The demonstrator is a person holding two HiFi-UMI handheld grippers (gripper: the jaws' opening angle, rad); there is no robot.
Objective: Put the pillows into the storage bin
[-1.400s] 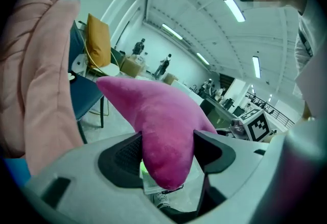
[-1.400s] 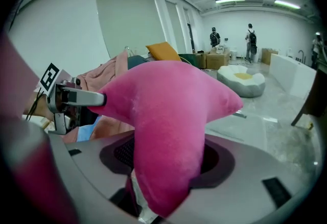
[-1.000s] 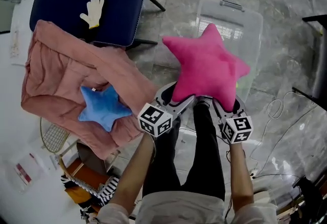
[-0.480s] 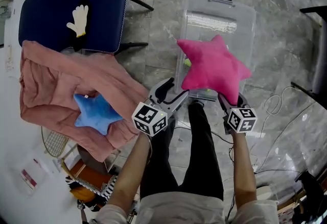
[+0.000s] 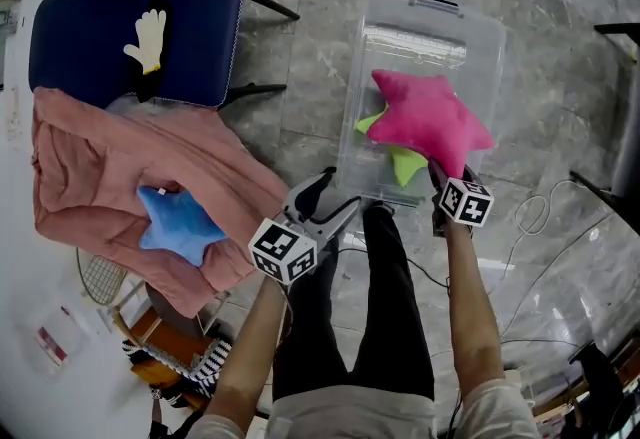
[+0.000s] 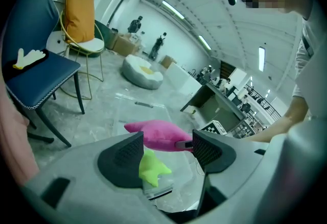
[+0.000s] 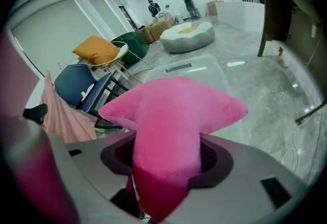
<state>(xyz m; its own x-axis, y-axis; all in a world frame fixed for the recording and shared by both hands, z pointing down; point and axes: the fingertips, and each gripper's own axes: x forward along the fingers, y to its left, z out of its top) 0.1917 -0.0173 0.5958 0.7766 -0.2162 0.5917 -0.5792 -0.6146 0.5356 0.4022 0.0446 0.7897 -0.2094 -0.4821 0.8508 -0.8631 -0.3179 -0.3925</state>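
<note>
The right gripper (image 5: 445,175) has its jaws clamped on a pink star pillow (image 5: 428,119) over the clear storage bin (image 5: 482,29), where a green pillow (image 5: 405,165) already lies, while the left gripper (image 5: 322,199) has its jaws apart and empty, and a blue pillow (image 5: 178,224) waits on a pink blanket (image 5: 100,147).

The storage bin (image 5: 430,27) stands on the floor before the person; the upper pillow (image 5: 428,122) hangs over its near right part, one point pinched between the jaws of the right gripper (image 5: 442,173), and the lower pillow (image 5: 402,163) lies in the bin under it. The left gripper (image 5: 332,199) is just before the bin's near left corner, jaws apart. Left of the bin a third pillow (image 5: 175,225) lies on a blanket (image 5: 90,152), and behind the blanket a glove (image 5: 148,35) lies on a chair (image 5: 80,47).
</note>
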